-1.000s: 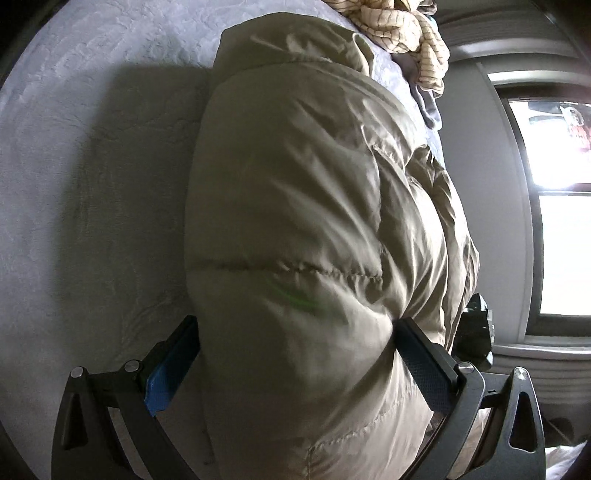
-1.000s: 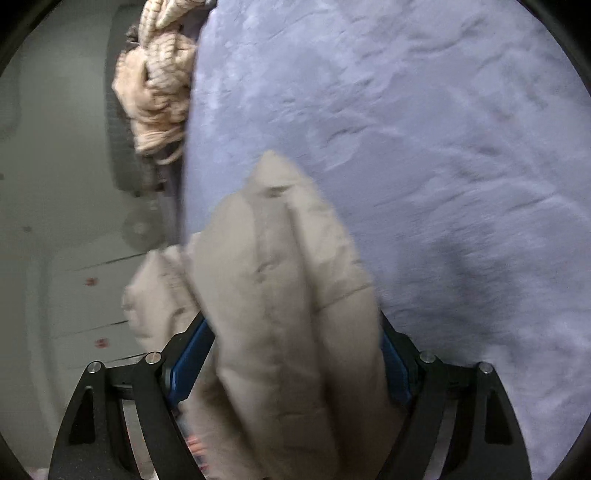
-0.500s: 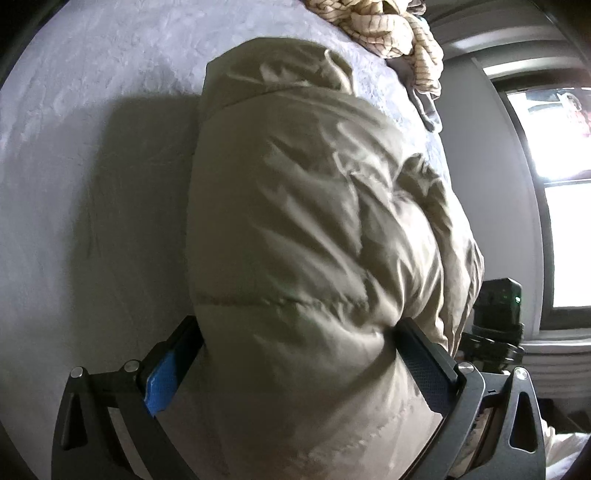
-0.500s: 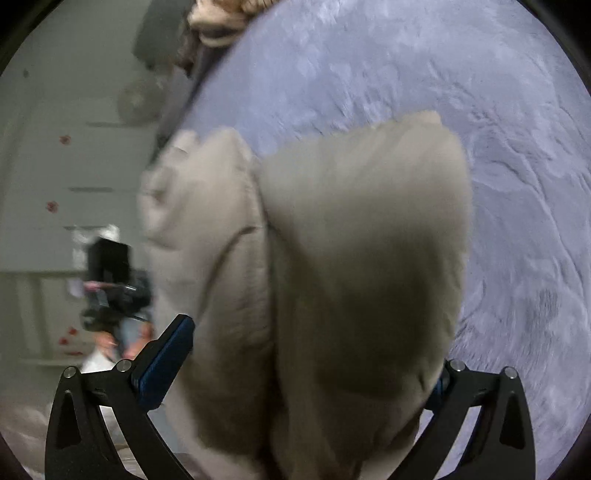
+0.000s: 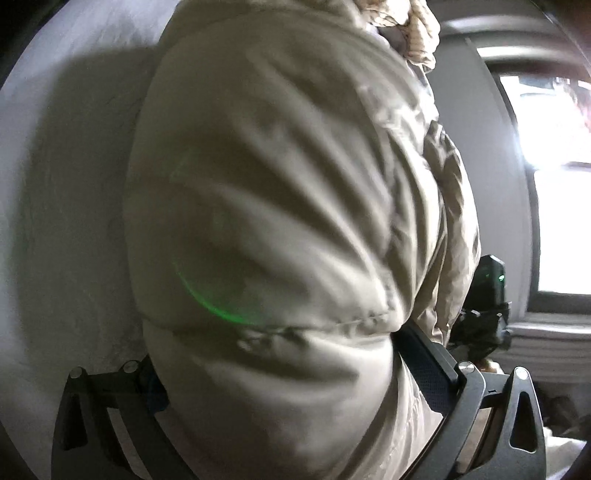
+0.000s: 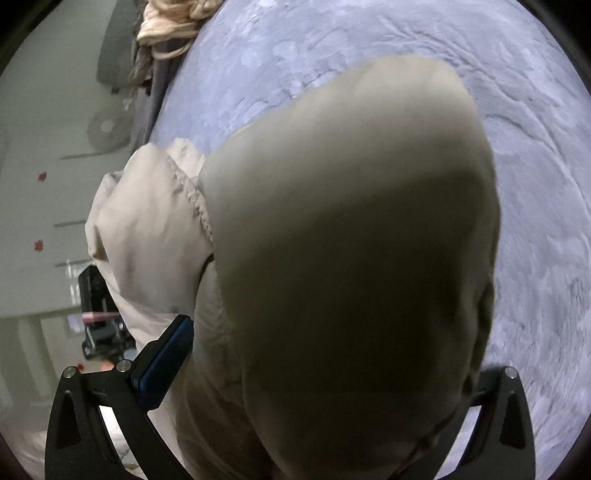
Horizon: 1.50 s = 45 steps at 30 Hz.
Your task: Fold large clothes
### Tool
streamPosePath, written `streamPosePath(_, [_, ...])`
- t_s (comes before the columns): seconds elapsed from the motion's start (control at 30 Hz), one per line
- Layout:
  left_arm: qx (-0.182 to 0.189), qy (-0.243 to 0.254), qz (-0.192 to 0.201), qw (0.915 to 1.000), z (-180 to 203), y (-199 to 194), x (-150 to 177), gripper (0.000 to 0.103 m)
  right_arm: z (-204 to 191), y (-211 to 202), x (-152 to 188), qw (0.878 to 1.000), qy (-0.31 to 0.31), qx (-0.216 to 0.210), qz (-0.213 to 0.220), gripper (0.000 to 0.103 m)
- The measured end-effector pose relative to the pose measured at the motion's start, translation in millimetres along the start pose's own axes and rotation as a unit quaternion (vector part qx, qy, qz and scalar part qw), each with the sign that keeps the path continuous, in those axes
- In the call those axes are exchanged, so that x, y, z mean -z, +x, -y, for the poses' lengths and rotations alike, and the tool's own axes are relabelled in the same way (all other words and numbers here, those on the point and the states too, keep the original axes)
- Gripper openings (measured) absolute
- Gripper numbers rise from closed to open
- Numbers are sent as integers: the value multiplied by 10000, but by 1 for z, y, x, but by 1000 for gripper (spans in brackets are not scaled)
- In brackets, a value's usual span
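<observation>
Left wrist view: we see a beige puffer jacket (image 5: 280, 206) bulging up between the two fingers of the left gripper (image 5: 280, 354) and filling most of the frame.
Left fingers: both press into the padded fabric, the right one (image 5: 424, 354) plainly sunk against the bulge, the left one mostly buried under it; we read this as a pinch on the jacket.
Jacket here: it lies on a pale grey bedspread (image 5: 66, 221), with a quilted seam (image 5: 295, 328) running across it just above the fingers; the fabric is wrinkled and a little blurred.
Far end of the bed: a striped cream garment (image 5: 417, 33) is bunched beyond the jacket.
Right of the jacket: a bright window (image 5: 554, 192) and the other black gripper (image 5: 484, 306), partly hidden by the jacket's edge.

Right wrist view: the same puffer jacket (image 6: 351, 258) rises as a rounded, shadowed fold between the fingers of the right gripper (image 6: 314, 358).
Right fingers: spread as wide as they go; the blue-padded left finger (image 6: 162, 365) stands just beside the cloth, and we cannot tell whether it touches. The right finger is hidden behind the fold.
Jacket here: over the textured bedspread (image 6: 517, 184), near the bed's left edge, with a lighter gathered part (image 6: 147, 221) hanging toward the floor side.
Background: the cream garment (image 6: 166, 26) at the top corner of the bed.
</observation>
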<state>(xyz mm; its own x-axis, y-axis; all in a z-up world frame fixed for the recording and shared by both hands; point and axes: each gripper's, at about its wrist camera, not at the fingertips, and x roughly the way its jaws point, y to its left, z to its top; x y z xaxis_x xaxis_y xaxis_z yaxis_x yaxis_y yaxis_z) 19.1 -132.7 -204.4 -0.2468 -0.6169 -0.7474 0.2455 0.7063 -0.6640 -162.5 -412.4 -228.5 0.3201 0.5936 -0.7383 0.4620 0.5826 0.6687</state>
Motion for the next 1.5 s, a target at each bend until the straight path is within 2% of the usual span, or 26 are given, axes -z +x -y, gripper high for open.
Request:
streamPosePath(0.07, [-168,246,85,9995,11,-5,0,95,-1,-1,5,9998,124,65,105,98])
streamPosePath(0.13, [-224,431,162,9987,21,-11,-1,85,-6,-5,10,9996,160,112,218,85])
streamPosePath(0.2, [-202,577,229,9979,28,-19,-1,76,-12,-12,13,9993,160,99,314,64])
streamPosePath(0.27, [-105,624,286,9976,32,-28,-2,72,-22,-19,17,9991,111,107,385,52])
streamPosePath(0.4, [-71,797,542,9953,41,-54,-8,72,-49,-27,13,9990,-93,41,437,46])
streamPosePath(0.57, [-122,774,933,9926,38,-93,-41,72,-83,-26,-6,9977,-323,-189,560,46])
streamPosePath(0.7, [-310,804,1261,9883,29,-121,-74,72,-120,-8,-43,9960,-581,-357,580,46])
streamPosePath(0.87, [-673,773,1586,9820,10,-142,-128,72,-149,18,-88,9943,-756,-426,615,46])
streamPosePath(0.97, [-887,710,1697,9789,-7,-142,-161,72,-157,35,-116,9939,-798,-439,622,46])
streamPosePath(1.0, [-988,677,1719,9778,-25,-141,-178,72,-159,41,-125,9938,-825,-410,622,46])
streamPosePath(1.13, [-1274,469,1680,9764,-61,-125,-208,77,-160,64,-154,9936,-923,-134,634,46])
streamPosePath(1.2, [-1276,330,1687,9768,-73,-117,-214,83,-158,74,-162,9939,-904,3,630,46])
streamPosePath(1.27, [-1326,344,1750,9750,-80,-109,-203,88,-151,80,-172,9945,-838,21,630,51])
streamPosePath(1.3, [-1354,381,1767,9742,-81,-108,-180,90,-146,83,-173,9944,-842,46,631,55])
streamPosePath(1.4, [-1434,380,1787,9726,-80,-100,-175,93,-140,92,-175,9951,-766,84,625,65])
streamPosePath(1.47, [-1481,403,1784,9719,-76,-100,-177,93,-136,94,-177,9963,-600,52,614,67])
streamPosePath(1.5, [-1529,430,1785,9710,-73,-100,-177,93,-143,100,-190,9965,-557,95,619,67])
